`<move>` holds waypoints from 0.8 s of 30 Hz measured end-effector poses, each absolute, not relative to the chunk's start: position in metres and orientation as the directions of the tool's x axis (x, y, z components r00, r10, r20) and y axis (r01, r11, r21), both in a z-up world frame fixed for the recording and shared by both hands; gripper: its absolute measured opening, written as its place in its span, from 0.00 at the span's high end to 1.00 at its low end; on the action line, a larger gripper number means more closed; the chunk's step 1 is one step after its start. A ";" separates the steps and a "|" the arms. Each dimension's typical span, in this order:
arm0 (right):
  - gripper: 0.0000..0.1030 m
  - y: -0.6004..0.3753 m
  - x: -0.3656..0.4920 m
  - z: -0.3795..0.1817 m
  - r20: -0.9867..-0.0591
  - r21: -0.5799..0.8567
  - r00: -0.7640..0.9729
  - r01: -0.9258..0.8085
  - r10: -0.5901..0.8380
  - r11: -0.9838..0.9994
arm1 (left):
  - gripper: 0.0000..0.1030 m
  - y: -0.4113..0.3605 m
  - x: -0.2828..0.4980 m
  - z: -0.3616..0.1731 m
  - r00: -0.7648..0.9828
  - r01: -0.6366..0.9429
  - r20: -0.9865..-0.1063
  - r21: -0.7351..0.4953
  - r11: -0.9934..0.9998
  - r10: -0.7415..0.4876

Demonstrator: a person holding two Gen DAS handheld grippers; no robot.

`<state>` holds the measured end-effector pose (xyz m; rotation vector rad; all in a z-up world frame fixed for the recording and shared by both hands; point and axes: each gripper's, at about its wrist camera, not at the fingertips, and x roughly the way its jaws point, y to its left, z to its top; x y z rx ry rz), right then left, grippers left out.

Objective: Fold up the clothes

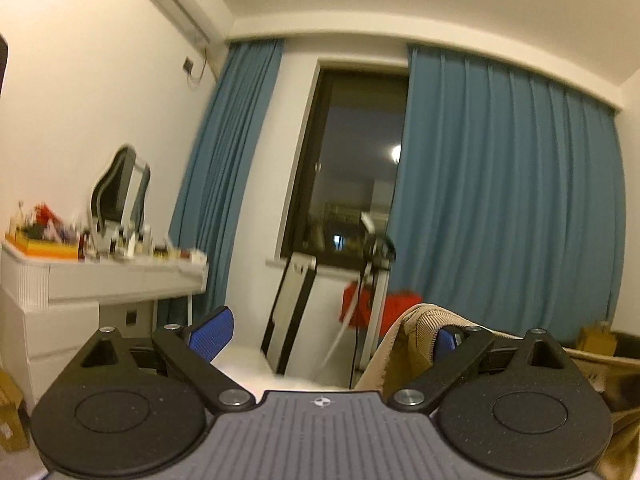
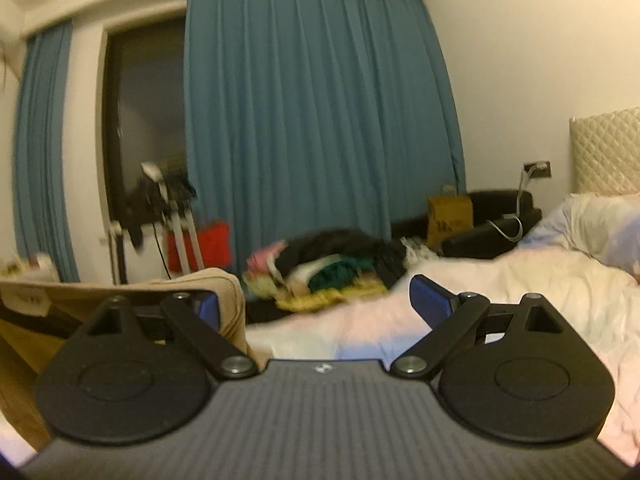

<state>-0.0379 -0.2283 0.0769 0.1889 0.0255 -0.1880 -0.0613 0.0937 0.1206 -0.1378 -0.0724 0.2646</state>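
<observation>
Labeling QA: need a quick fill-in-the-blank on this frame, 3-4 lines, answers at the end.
1. The curtains are ____ in colour.
2. The tan garment lies against the left gripper's ____ finger.
3. In the right wrist view, the clothes pile lies on the ____.
4. The right gripper's jaws stand ____.

Answers: blue; right; bed; open

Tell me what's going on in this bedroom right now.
A person holds two grippers up over a white bed, folding clothes. Both the left gripper and right gripper are wide open, and a tan ribbed corduroy garment drapes over one inner finger of each. A pile of mixed clothes waits near the blue curtains.
</observation>
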 end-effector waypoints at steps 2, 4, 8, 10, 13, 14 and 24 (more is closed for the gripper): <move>0.09 -0.231 -0.043 0.109 0.007 0.189 0.986 0.162 -0.166 0.969 | 0.04 0.096 -0.063 0.152 0.963 -0.243 0.080 -0.159 0.957 0.258; 0.09 -0.233 -0.047 0.142 0.053 0.180 0.986 0.144 -0.155 0.973 | 0.04 0.103 -0.062 0.188 0.971 -0.199 0.083 -0.224 0.954 0.222; 0.09 -0.236 -0.057 0.218 0.152 0.137 0.979 0.114 -0.135 0.984 | 0.04 0.109 -0.063 0.262 0.973 -0.150 0.129 -0.271 0.951 0.191; 0.09 -0.236 -0.065 0.252 0.201 0.100 0.971 0.113 -0.131 0.989 | 0.03 0.109 -0.068 0.300 0.968 -0.128 0.177 -0.261 0.957 0.178; 0.09 -0.244 -0.080 0.304 0.269 0.087 0.956 0.096 -0.116 0.992 | 0.01 0.110 -0.078 0.360 0.960 -0.085 0.241 -0.242 0.967 0.145; 0.09 -0.248 -0.085 0.320 0.288 0.087 0.952 0.086 -0.108 0.993 | 0.00 0.111 -0.080 0.378 0.958 -0.071 0.254 -0.241 0.968 0.134; 0.09 -0.271 -0.084 0.423 0.302 0.054 0.951 0.059 -0.072 0.997 | 0.00 0.102 -0.038 0.482 0.983 -0.011 0.179 -0.215 0.977 0.051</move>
